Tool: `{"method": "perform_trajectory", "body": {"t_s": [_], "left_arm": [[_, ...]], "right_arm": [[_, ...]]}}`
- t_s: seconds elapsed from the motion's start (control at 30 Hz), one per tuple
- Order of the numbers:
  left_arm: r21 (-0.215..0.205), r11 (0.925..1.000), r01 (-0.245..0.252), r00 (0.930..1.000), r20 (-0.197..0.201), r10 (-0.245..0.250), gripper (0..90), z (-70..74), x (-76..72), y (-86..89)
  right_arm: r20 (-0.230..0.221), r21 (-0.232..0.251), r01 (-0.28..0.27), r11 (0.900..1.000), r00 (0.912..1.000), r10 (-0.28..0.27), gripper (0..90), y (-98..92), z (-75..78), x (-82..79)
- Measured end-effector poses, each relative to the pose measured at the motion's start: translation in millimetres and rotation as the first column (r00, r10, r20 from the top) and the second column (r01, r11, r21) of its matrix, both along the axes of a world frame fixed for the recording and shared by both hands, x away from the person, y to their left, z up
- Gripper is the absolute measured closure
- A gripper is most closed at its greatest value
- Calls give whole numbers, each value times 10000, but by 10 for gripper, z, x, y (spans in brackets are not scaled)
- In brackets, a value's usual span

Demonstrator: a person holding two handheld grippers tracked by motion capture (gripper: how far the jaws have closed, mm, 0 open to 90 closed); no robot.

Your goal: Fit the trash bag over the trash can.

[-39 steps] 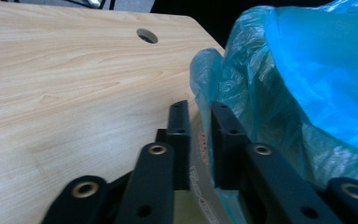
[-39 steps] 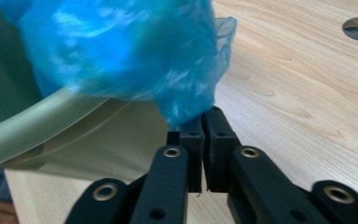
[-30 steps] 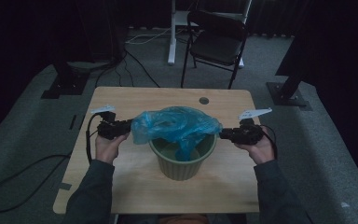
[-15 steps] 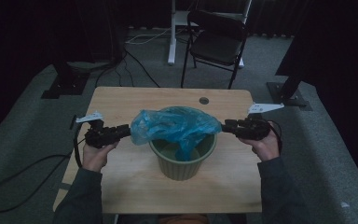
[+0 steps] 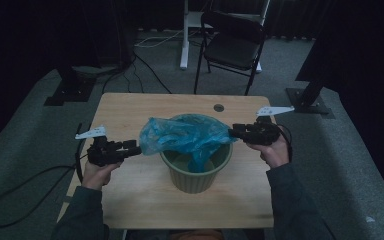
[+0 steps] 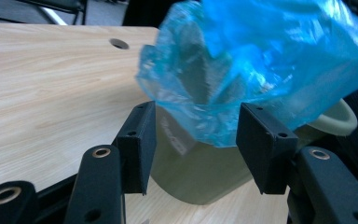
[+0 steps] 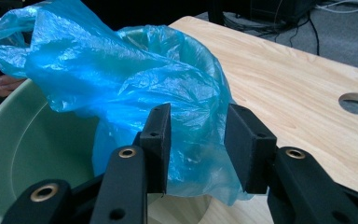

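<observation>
A pale green bin (image 5: 195, 176) stands mid-table with a crumpled blue plastic bag (image 5: 185, 137) draped across its mouth. My left gripper (image 5: 137, 147) is level at the bag's left edge. In the left gripper view the jaws (image 6: 196, 122) stand wide, just opened further, and the bag (image 6: 270, 51) hangs loosely between the pads without being pressed, the bin (image 6: 200, 177) behind. My right gripper (image 5: 231, 132) is at the bag's right edge. Its jaws (image 7: 198, 127) have also just opened, and the bag (image 7: 121, 70) bulges between them above the bin (image 7: 32, 135).
The wooden table (image 5: 130, 110) has a round cable hole (image 5: 218, 107) near its far edge. A black folding chair (image 5: 235, 45) stands beyond the table. Cables trail over the grey carpet at the left, and stand bases sit on both sides.
My left hand has drawn back to the left and nearer the person, so its jaws now sit at the bag's edge. The right hand has stayed put. The bag stays over the bin.
</observation>
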State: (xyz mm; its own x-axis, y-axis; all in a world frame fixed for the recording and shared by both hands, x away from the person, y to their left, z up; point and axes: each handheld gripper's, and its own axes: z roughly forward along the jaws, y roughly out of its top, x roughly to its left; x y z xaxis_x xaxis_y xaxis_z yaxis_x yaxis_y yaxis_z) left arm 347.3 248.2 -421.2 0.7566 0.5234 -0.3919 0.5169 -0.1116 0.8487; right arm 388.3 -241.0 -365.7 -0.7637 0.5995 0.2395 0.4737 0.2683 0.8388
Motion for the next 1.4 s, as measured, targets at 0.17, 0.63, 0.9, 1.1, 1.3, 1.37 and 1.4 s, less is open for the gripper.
{"method": "perform_trajectory", "body": {"t_s": [0.17,0.63,0.9,1.1,1.3,1.37,1.4], "left_arm": [[246,9984,506,9986,154,-510,550,26,9,-138],[1120,9888,986,9921,661,-1064,889,72,-180,-382],[1257,9805,1508,9850,645,-1598,892,36,-322,-499],[1414,9728,1832,9795,584,-1930,892,13,-343,-619],[1327,9770,1667,9824,622,-1761,893,-7,-322,-643],[1538,9756,1570,9834,664,-1687,893,-24,-301,-660],[1646,9746,1520,9843,639,-1643,894,-38,-284,-673]], "right_arm": [[-366,197,-283,9994,9989,291,716,-31,-35,-23],[-498,328,-895,9954,9946,911,885,-138,-123,-346],[-823,320,-1607,9865,9832,1629,900,-173,-269,-564],[-935,247,-2324,9723,9678,2337,900,-80,-352,-648],[-1012,184,-2644,9642,9589,2649,900,16,-404,-656],[-1048,101,-2642,9644,9589,2638,900,35,-429,-645],[-1095,-49,-2582,9661,9604,2561,900,49,-441,-639]]}}
